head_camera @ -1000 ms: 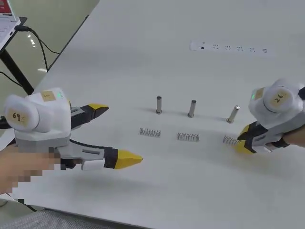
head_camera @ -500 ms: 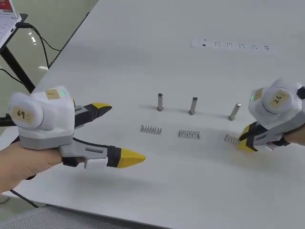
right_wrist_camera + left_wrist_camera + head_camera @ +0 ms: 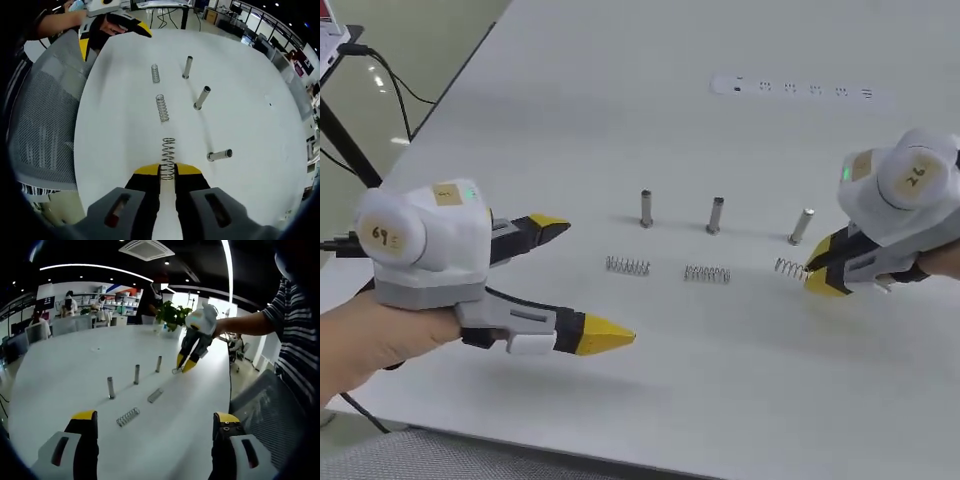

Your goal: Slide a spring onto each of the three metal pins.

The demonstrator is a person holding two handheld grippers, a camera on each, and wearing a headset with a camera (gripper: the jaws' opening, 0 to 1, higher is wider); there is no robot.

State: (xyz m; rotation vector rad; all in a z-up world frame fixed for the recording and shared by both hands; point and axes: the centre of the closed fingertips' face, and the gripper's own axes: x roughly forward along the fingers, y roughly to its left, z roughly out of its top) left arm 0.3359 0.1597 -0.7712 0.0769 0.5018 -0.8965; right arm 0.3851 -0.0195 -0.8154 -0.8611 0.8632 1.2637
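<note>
the right gripper [image 3: 168, 170] has its yellow-tipped jaws clenched on the near end of the right spring [image 3: 168, 150], which sticks straight out ahead of the jaws over the white bench [image 3: 620, 110]. whether the spring's far end rests on the bench or is lifted cannot be told. in the head view this spring lies just in front of the right pin [image 3: 801, 226], close to it but apart.

the middle spring [image 3: 707, 273] and the left spring [image 3: 627, 265] lie flat on the bench. each lies a little in front of its own pin, the middle pin [image 3: 716, 214] and the left pin [image 3: 646, 208]. the three pins stand in a row across the bench and all three are bare.

the left gripper [image 3: 582, 280] is held at the near left edge of the bench, well apart from the springs. its jaws are spread wide and grasp nothing. its own view looks between the two tips at the row of pins and springs.

the round end of the left gripper carries a handwritten "69" on a tan sticker [image 3: 382, 236], and the right gripper's round end is marked "26" [image 3: 917, 178], seen tilted. a small green light glows on top of each gripper.

a white power strip [image 3: 790, 88] lies at the far side of the bench; any print on it is too small to read. a grey mesh chair [image 3: 45, 110] stands at the bench edge in the right gripper view.
</note>
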